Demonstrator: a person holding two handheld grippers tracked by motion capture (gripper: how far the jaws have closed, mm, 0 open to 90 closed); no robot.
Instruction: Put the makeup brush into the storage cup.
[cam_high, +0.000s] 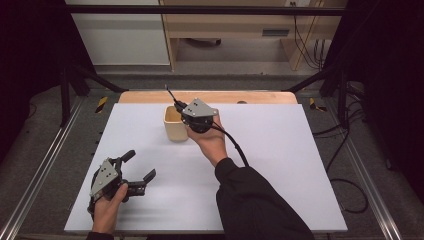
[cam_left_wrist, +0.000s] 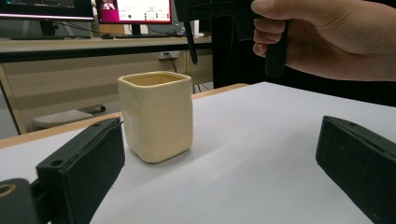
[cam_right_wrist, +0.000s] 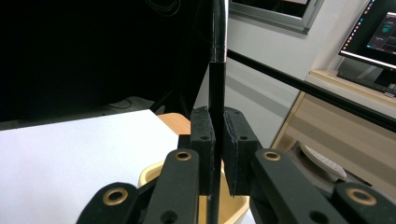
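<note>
Here my right claw (cam_right_wrist: 218, 154) is clamped on a thin black stick (cam_right_wrist: 217, 70) above the cream square ceramic cup (cam_left_wrist: 156, 114); my left claw (cam_high: 139, 172) rests spread apart on the white worktop (cam_high: 280, 150).

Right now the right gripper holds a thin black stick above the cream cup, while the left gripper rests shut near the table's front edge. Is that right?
Not quite: the left gripper is open, its jaws spread wide in the left gripper view. The right gripper does clamp the black stick above the cream cup.
</note>
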